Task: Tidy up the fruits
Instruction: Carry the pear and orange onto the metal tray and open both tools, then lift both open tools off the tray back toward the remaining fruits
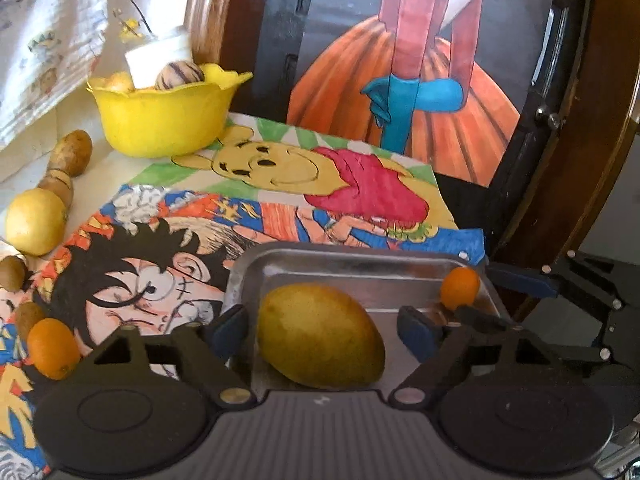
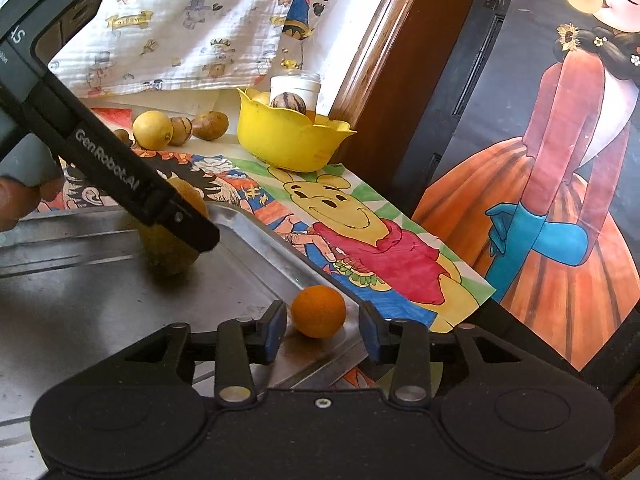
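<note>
Steel tray [image 1: 356,268] is collecting fruit: the left claw [image 1: 320,330] is standing released around the mango [image 1: 320,336], the right claw [image 2: 322,330] released around the orange [image 2: 318,311], both resting inside.

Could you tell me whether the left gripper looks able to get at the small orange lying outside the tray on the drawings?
Probably yes. That small orange lies in the open beside the left gripper, whose open jaws straddle the mango in the metal tray; only backing off the mango is needed.
</note>
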Available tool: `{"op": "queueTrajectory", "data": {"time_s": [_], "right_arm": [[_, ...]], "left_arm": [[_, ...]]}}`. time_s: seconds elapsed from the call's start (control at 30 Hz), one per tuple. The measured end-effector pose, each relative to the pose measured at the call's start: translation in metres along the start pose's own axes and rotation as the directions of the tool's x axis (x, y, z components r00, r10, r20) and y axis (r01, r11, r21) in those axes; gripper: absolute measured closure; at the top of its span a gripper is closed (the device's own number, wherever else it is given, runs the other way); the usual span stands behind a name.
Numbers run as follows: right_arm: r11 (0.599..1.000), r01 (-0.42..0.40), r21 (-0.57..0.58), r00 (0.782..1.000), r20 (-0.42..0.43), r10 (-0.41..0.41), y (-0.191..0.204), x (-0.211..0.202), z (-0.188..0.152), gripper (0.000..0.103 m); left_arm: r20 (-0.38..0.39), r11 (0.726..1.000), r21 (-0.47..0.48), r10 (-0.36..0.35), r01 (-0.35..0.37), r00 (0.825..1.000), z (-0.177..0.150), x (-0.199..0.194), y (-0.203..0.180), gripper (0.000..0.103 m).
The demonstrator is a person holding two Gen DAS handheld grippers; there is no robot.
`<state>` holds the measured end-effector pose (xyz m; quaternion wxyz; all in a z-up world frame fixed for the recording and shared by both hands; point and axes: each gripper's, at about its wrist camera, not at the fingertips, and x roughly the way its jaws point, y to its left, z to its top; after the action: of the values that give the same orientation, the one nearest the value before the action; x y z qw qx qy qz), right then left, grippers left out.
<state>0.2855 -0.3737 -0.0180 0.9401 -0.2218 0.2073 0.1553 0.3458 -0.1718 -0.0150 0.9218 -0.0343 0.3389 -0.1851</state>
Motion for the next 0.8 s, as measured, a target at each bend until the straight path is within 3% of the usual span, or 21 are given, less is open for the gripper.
{"op": "queueTrajectory", "data": {"time_s": [0.33, 0.5, 0.7, 0.8], "right_arm": [[0.997, 0.002, 0.08, 0.998, 0.057, -0.007, 0.003, -0.049, 0.018, 0.028], [0.995, -0.036, 0.097, 0.996, 0.087, 0.027, 0.015, -0.082, 0.031, 0.01], [0.992, -0.084, 0.091, 0.992, 0.106, 0.075, 0.042, -0.122, 0.044, 0.001], [0.991, -0.101, 0.091, 0.99, 0.103, 0.092, 0.056, -0.138, 0.047, 0.001]], "left_arm": [[0.071, 0.997, -0.041, 0.067, -0.065, 0.995, -0.004, -0.053, 0.005, 0.001], [0.105, 0.993, -0.059, 0.107, -0.101, 0.989, -0.015, -0.091, 0.006, 0.0], [0.09, 0.985, -0.101, 0.151, -0.141, 0.984, -0.037, -0.135, 0.012, 0.0], [0.082, 0.981, -0.125, 0.159, -0.148, 0.984, -0.051, -0.158, 0.018, 0.0]]}}
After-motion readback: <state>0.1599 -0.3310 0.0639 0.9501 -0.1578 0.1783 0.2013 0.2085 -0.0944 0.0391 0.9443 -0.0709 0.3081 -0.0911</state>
